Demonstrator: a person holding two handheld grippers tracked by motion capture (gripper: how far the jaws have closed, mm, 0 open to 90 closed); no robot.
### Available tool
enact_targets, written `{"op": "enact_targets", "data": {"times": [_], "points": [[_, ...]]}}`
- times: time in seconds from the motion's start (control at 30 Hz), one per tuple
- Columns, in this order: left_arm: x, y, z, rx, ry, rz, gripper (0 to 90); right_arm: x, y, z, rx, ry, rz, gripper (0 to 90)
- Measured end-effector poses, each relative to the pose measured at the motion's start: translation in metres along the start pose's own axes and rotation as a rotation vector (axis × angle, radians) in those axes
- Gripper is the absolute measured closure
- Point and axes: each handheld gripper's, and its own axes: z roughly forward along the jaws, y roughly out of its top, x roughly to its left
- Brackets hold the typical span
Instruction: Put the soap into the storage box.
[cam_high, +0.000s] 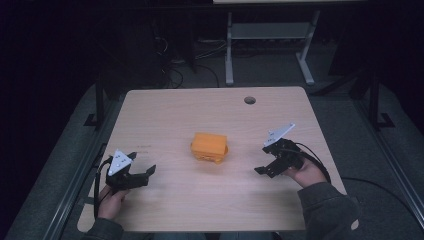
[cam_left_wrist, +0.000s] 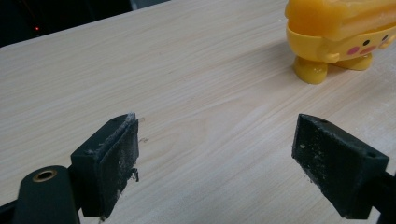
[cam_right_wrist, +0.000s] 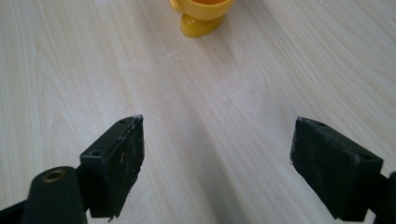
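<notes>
An orange-yellow toy box with small feet and a cartoon face stands at the middle of the wooden table. My left gripper rests near the table's front left, open and empty, its jaws pointing right toward the toy. In the left gripper view the toy sits at the upper right, well beyond the gripper. My right gripper is at the front right, open and empty, apart from the toy. The right gripper view has one yellow foot of the toy at the top, ahead of the gripper.
A round cable hole lies near the table's far edge. Beyond the table stand a white desk frame and cables on a dark floor. Bare wood surrounds the toy on all sides.
</notes>
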Motion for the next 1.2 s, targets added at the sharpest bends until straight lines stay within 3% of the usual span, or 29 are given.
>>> {"op": "enact_targets", "data": {"times": [0.87, 1.2], "points": [[-0.002, -0.001, 0.002, 0.008, -0.006, 0.000, 14.0, 0.003, -0.048, -0.008, -0.034, -0.029, 0.084, 16.8], [-0.004, -0.001, 0.003, 0.021, -0.010, 0.017, 14.0, 0.007, -0.071, -0.007, -0.046, -0.038, 0.112, 16.9]]}}
